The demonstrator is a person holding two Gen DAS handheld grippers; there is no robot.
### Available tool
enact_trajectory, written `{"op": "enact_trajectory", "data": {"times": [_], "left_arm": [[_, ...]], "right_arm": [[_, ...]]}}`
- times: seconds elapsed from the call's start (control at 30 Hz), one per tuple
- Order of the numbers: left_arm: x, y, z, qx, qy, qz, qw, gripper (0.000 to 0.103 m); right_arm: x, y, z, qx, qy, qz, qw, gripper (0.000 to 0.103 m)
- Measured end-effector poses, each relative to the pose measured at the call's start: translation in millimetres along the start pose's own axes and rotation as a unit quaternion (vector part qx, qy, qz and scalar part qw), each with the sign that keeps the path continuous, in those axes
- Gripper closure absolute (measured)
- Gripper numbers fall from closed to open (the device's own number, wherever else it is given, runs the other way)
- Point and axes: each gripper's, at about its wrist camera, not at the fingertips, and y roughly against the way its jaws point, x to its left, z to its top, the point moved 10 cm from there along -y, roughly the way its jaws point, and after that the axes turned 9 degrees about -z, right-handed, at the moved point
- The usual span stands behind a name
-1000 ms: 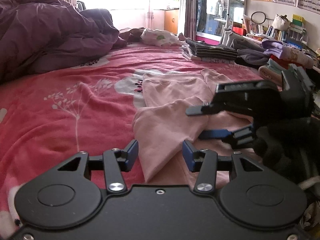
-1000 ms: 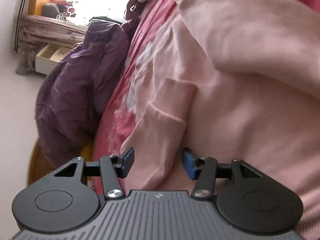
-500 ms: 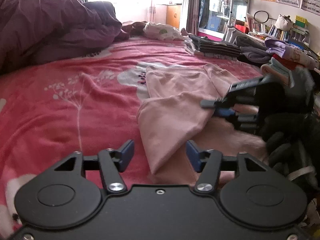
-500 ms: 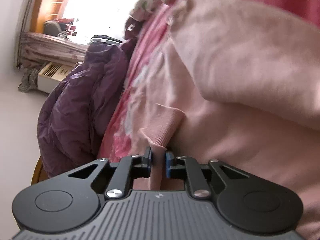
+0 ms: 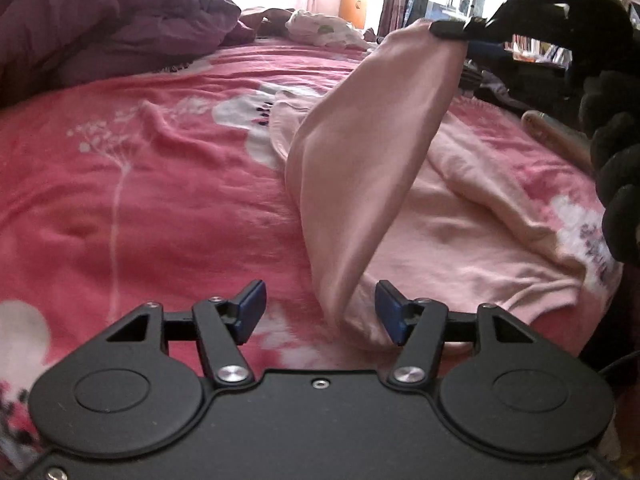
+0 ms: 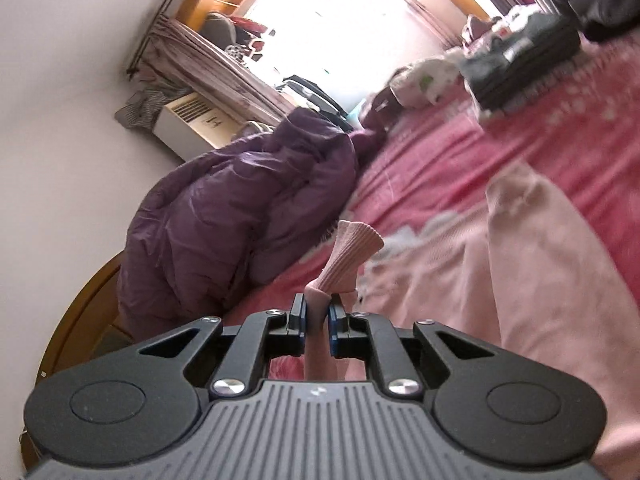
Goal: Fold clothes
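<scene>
Since a second ago my right gripper (image 6: 317,318) has closed on the sleeve (image 5: 372,152) of the pink shirt (image 5: 460,232) and lifted it clear of the bed; then it stood open over the cuff, flat on the cloth. Now the ribbed cuff (image 6: 352,256) sticks up past the fingertips, pinched between the two blue pads (image 6: 335,326).

From the left wrist view, the sleeve hangs as a long draped fold, from my right gripper (image 5: 460,36) at upper right down to the shirt's near edge. Shirt body lies spread on the red flowered bedspread (image 5: 140,200), right of centre, a second fold of pink bunched toward the far right.

My left gripper (image 5: 318,312) is low over the bedspread at the shirt's near corner, fingers spread wide, holding nothing. Foot of the hanging sleeve drops between them, just beside the right pad (image 5: 390,312); I cannot tell whether it touches.

Purple quilt (image 5: 100,12) heaped at the far left of the bed. Stack of folded dark clothes (image 6: 520,64) toward the far end, blurred in the right wrist view. White bundle (image 5: 320,30) near the window beyond.
</scene>
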Motion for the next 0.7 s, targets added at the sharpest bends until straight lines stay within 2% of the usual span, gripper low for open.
{"op": "enact_trajectory", "data": {"times": [0.1, 0.2, 0.27, 0.3, 0.37, 0.4, 0.53, 0.7], "left_arm": [[-9.1, -4.0, -1.3, -0.003, 0.016, -0.004, 0.9999, 0.044], [-17.4, -12.4, -4.2, 0.002, 0.014, 0.006, 0.9999, 0.05], [-25.3, -15.1, -4.6, 0.0, -0.004, 0.015, 0.9999, 0.068], [-30.4, -15.2, -4.4, -0.002, -0.018, 0.02, 0.9997, 0.071], [-42.1, -13.2, -2.8, -0.01, -0.052, 0.027, 0.9983, 0.085], [-47.9, -12.3, -1.9, -0.014, -0.071, 0.033, 0.9968, 0.086], [-69.0, -12.7, -1.5, -0.025, -0.16, 0.054, 0.9853, 0.091], [-88.0, -23.0, -9.7, -0.017, -0.261, 0.087, 0.9612, 0.092]], "right_arm": [[2.0, 8.4, 12.2, -0.005, 0.011, 0.006, 1.0, 0.09], [3.0, 16.6, 22.4, -0.008, 0.019, 0.011, 1.0, 0.09], [1.8, 23.1, 29.4, -0.013, 0.025, 0.013, 1.0, 0.09], [0.2, 27.0, 33.0, -0.015, 0.026, 0.014, 0.999, 0.09], [-4.6, 33.7, 40.5, -0.02, 0.029, 0.012, 0.999, 0.09], [-8.4, 37.1, 43.3, -0.023, 0.029, 0.011, 0.999, 0.09], [-29.0, 53.2, 55.5, -0.034, 0.019, 0.011, 0.999, 0.09], [-61.2, 72.0, 62.7, -0.039, 0.006, 0.006, 0.999, 0.09]]}}
